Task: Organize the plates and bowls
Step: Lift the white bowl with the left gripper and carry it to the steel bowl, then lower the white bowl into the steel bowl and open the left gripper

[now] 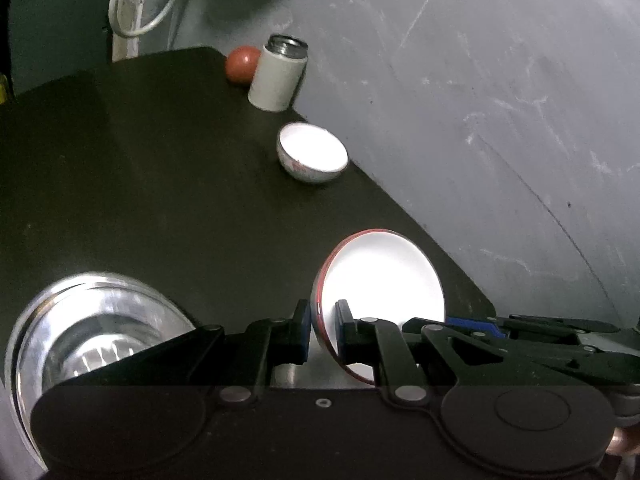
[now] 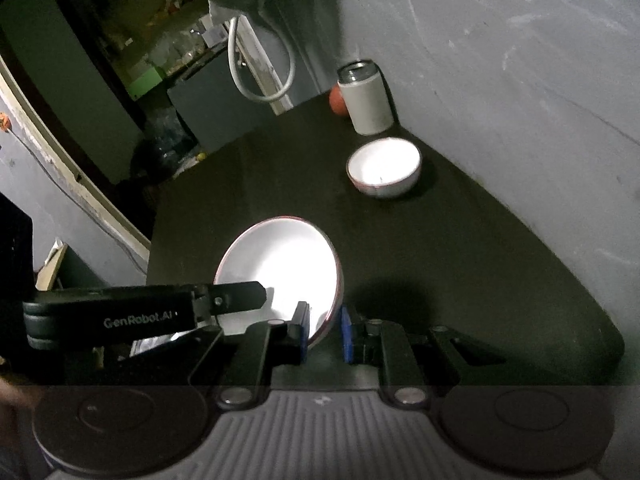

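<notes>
Sorting looked barely begun: both grippers, left gripper [image 1: 324,330] and right gripper [image 2: 325,330], had fingers pinching one red-rimmed plate's [image 1: 384,276] rim, while the small bowl [image 1: 312,152] sat apart, far along the dark surface [image 1: 160,180].

White canister [image 1: 278,74] beside red ball [image 1: 241,65] — upright.

Two white bowls [image 1: 312,152] [image 1: 380,280] (one red-rimmed), one glass dish [image 1: 92,320], one can [image 1: 278,74], one red ball [image 1: 241,64].

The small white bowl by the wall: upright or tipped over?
Upright. The small white bowl sits on its base on the dark table, rim up and open to the camera, its white inside looking empty, in front of the white can.
</notes>
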{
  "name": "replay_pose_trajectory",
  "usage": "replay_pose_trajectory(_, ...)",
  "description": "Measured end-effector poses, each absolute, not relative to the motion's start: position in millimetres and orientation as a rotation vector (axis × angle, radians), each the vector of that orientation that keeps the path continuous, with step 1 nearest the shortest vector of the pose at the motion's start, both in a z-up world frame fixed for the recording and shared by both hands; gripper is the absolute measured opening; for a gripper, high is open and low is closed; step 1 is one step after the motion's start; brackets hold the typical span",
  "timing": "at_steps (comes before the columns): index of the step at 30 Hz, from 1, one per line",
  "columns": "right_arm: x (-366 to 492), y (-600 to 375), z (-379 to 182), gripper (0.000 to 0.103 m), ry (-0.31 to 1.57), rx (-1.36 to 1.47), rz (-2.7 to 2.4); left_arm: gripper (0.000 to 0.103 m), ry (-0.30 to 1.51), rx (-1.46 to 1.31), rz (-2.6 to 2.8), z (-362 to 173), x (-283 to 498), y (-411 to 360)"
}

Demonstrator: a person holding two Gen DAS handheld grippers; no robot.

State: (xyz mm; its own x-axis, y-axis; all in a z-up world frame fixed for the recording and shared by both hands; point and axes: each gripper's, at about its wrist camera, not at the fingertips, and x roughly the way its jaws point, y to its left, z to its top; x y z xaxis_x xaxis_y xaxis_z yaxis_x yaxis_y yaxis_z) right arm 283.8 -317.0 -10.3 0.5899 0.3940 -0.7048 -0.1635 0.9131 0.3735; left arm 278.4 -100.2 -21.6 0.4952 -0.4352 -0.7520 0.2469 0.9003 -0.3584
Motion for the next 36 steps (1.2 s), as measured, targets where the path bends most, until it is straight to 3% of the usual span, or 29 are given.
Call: replay_pose_trajectory(36, 269.1, -321.1, -33.8, 0.018, 1.054, 0.262, 0.308, 0.014, 1.182, -0.196, -0.391, -57.8, 285.6, -118.5)
